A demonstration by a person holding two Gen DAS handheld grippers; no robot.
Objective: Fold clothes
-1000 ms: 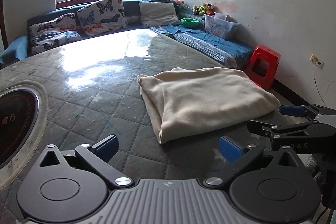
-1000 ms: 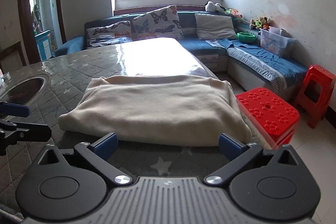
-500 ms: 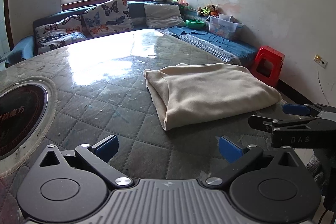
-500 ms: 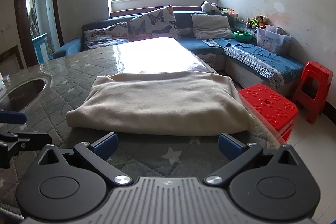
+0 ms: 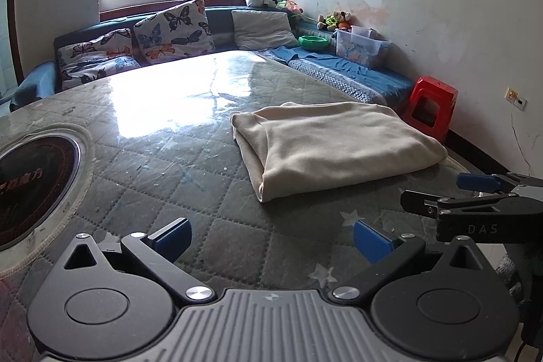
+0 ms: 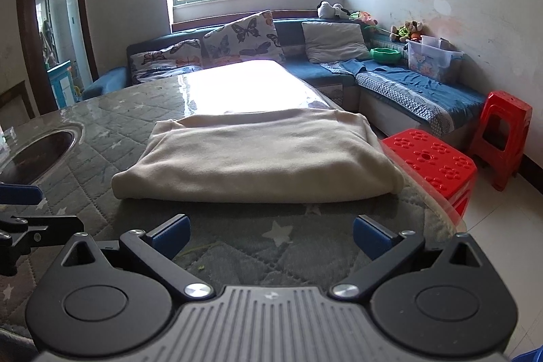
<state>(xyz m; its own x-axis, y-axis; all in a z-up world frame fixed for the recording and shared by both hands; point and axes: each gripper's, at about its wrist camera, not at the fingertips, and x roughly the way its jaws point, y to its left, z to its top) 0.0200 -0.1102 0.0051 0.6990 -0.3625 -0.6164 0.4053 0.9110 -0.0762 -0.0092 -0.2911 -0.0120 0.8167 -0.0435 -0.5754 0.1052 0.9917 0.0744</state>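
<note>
While the cream garment (image 6: 261,155) is lying folded on the quilted surface (image 5: 142,178), we are holding the left hand-held gripper (image 5: 269,241) and the right hand-held gripper (image 6: 269,234) released, hovering short of its near edge, judging that pinching both corners together is keeping the fold square

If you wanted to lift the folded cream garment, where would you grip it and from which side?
I would take the cream garment by its rounded near fold, approaching low from the near table edge with the open right hand-held gripper. That edge is thick, continuous and faces the jaws; the left end shows loose layers that would likely separate.
</note>
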